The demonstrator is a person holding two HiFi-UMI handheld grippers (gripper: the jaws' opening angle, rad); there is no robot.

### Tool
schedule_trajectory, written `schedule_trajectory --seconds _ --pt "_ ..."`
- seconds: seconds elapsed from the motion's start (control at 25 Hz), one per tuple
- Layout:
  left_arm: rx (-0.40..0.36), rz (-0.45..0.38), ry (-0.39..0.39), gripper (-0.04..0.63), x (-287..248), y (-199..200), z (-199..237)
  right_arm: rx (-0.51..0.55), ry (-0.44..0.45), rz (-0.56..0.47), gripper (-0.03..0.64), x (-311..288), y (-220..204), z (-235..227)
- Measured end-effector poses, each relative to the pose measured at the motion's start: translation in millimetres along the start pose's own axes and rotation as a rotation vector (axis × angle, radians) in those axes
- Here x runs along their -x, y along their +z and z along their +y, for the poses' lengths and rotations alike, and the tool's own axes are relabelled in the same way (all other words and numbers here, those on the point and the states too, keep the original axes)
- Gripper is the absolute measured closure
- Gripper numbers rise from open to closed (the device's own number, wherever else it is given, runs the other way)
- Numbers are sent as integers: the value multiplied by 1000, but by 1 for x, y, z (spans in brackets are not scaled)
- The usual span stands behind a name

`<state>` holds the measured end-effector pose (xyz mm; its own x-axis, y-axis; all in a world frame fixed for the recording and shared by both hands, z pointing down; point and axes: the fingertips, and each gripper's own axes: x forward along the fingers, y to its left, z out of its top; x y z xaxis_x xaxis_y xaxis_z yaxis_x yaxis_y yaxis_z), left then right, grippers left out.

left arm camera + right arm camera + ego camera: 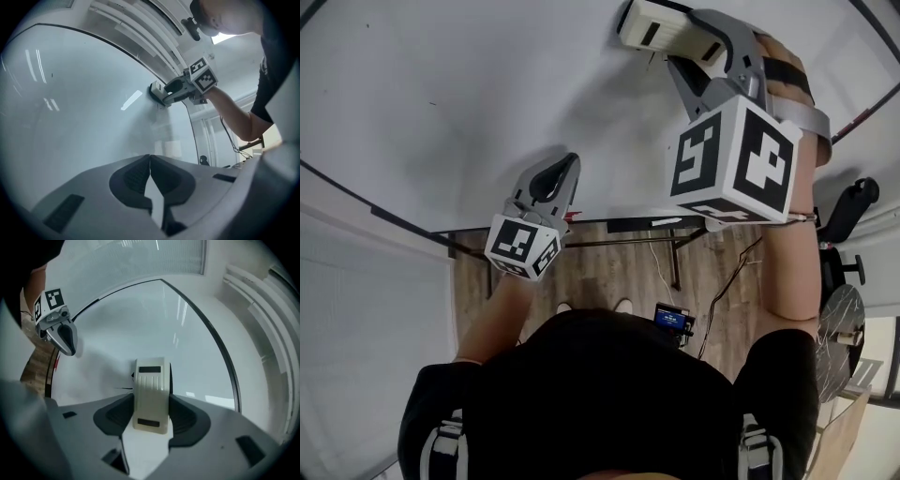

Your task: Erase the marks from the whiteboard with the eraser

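Observation:
The whiteboard (469, 94) fills most of the head view, white with a dark frame. My right gripper (698, 42) is shut on a cream eraser (661, 28) whose face rests against the board high up on the right. In the right gripper view the eraser (151, 394) sits between both jaws, and a thin dark mark (123, 388) shows on the board just left of it. My left gripper (572, 161) is shut on nothing, near the board's lower edge. Its jaws meet in the left gripper view (150, 159), where the eraser (159, 93) shows farther along the board.
A ledge (656, 223) runs along the board's lower edge, with a red pen (572, 216) on it. Below are a wooden floor (609, 272), cables, a small device (673, 319) and a black chair (848, 211) at the right.

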<state>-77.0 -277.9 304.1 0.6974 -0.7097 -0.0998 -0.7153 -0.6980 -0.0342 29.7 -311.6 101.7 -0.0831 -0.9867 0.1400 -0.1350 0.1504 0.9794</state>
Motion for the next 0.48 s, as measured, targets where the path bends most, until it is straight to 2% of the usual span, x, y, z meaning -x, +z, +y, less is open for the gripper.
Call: schedule_trajectory --seconds 0.12,0.24,0.36,0.48 --pt "2 0 5 589 -2 2 1 86 3 79 387 -2 -1 5" --pt "7 3 7 589 -1 2 0 113 51 103 387 -3 0 27" --pt "5 9 4 589 0 0 0 115 118 124 387 -8 -4 64" --pt "4 13 6 589 1 -1 1 159 208 150 387 -18 -9 114"
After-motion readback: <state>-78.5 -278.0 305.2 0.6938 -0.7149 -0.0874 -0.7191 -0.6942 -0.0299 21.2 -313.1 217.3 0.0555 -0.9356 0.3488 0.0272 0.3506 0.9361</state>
